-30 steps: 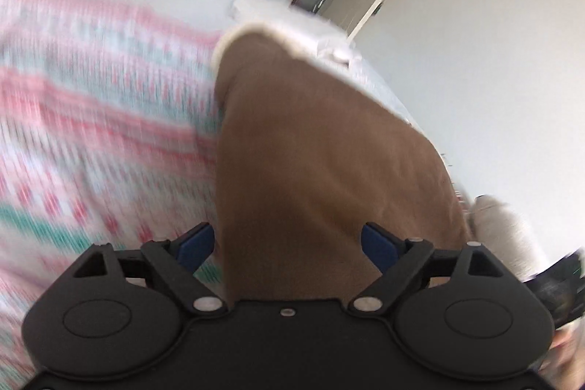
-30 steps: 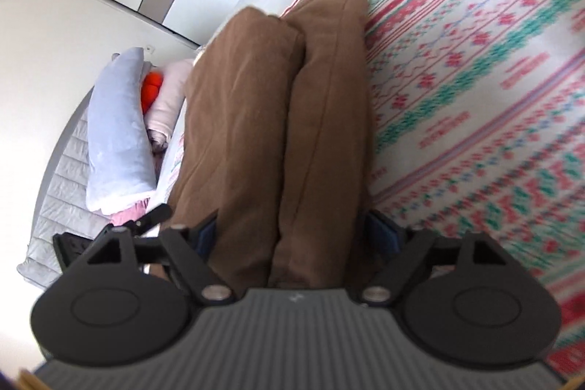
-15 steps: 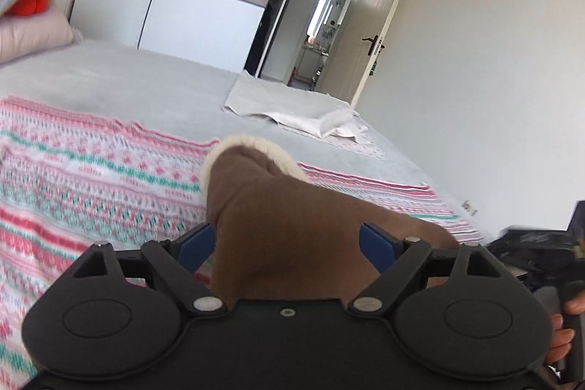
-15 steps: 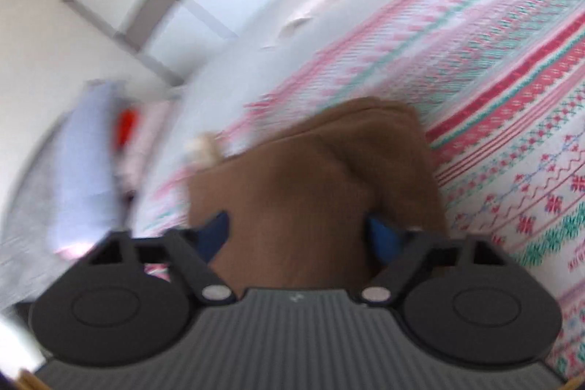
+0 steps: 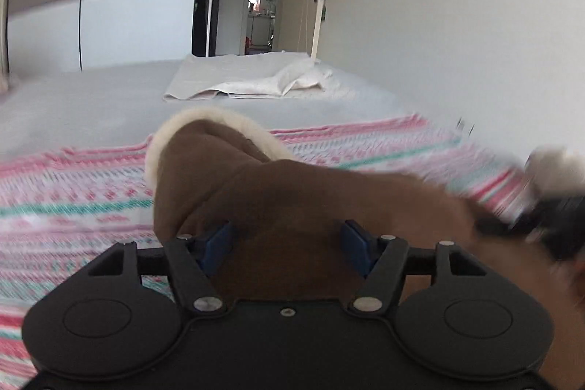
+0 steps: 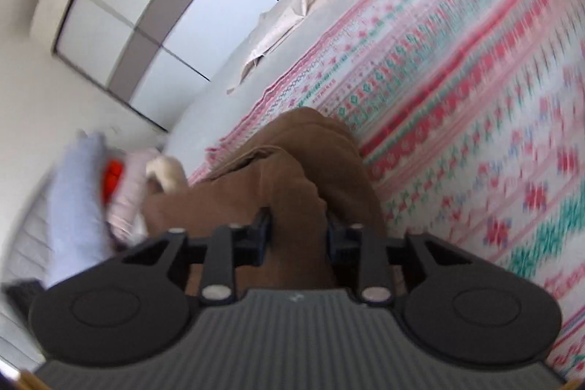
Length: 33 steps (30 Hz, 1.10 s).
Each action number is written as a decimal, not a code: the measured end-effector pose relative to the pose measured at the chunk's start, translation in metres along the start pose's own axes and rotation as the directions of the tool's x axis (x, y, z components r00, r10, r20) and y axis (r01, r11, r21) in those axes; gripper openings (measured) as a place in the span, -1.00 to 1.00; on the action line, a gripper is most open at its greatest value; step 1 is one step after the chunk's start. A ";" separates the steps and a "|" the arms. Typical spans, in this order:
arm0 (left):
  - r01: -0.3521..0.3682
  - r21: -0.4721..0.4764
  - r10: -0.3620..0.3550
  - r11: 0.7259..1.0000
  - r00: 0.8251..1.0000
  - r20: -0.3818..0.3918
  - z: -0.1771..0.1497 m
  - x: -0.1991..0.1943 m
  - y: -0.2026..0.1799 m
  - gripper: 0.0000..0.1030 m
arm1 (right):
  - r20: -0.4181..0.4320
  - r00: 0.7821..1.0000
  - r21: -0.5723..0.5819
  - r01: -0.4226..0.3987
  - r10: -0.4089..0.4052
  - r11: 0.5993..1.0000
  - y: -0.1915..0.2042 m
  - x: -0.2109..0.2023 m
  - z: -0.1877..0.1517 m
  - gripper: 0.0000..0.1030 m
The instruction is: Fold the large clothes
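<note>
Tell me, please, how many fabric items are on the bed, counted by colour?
Brown garment: 1
Pink-and-teal patterned blanket: 1
White folded cloth: 1
Light blue pillow: 1
Pale pink pillow: 1
Total: 5

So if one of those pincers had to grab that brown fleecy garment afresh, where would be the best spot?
Probably the thick cream-trimmed edge of the brown garment, approached from this near side, low along the patterned blanket. That edge stands up in a raised hump, so two fingers could close across it. Both the left gripper and right gripper already pinch bunched folds.
</note>
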State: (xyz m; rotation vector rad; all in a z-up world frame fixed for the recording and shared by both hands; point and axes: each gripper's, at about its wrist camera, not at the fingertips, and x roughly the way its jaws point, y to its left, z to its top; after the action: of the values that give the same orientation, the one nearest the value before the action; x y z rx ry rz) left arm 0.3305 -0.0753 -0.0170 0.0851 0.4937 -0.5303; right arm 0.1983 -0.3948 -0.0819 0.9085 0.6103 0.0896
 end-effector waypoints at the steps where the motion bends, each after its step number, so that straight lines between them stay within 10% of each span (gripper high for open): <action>1: -0.006 0.028 0.006 1.000 1.000 0.012 0.001 -0.004 -0.001 0.24 | 0.007 1.000 -0.005 0.002 -0.002 1.000 0.005 -0.006 0.002 -0.28; 10: -0.045 0.163 0.042 0.986 0.999 0.024 0.022 0.007 -0.012 0.00 | 0.154 0.987 -0.380 0.110 -0.055 0.918 0.117 -0.030 -0.014 -0.19; 12: -0.090 0.188 0.092 0.978 0.996 -0.001 0.023 0.024 -0.012 -0.01 | 0.149 0.978 -0.415 0.194 -0.143 0.889 0.117 -0.002 -0.021 -0.22; 15: -0.169 0.232 0.180 0.958 0.983 -0.027 0.017 0.053 -0.009 0.02 | 0.140 0.949 -0.422 0.314 -0.282 0.850 0.096 0.038 -0.028 -0.76; 19: -0.215 0.241 0.220 0.946 0.975 0.007 0.019 0.039 -0.015 0.05 | 0.127 0.959 -0.356 0.282 -0.253 0.891 0.086 0.030 -0.026 -0.76; 24: -0.155 0.148 0.150 0.977 0.988 0.047 0.009 -0.040 -0.013 0.05 | 0.089 0.985 -0.354 0.169 -0.147 0.920 0.098 -0.034 -0.028 0.12; 33: 0.056 0.051 -0.062 0.997 0.991 0.118 -0.038 -0.156 -0.035 0.00 | 0.093 0.991 -0.359 0.125 -0.098 0.925 0.114 -0.122 -0.086 0.18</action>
State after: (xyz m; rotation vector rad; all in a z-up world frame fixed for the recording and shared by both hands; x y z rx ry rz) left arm 0.1797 -0.0248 0.0250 0.0834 0.3674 -0.6017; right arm 0.0716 -0.3013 0.0214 0.5127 0.5529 0.0637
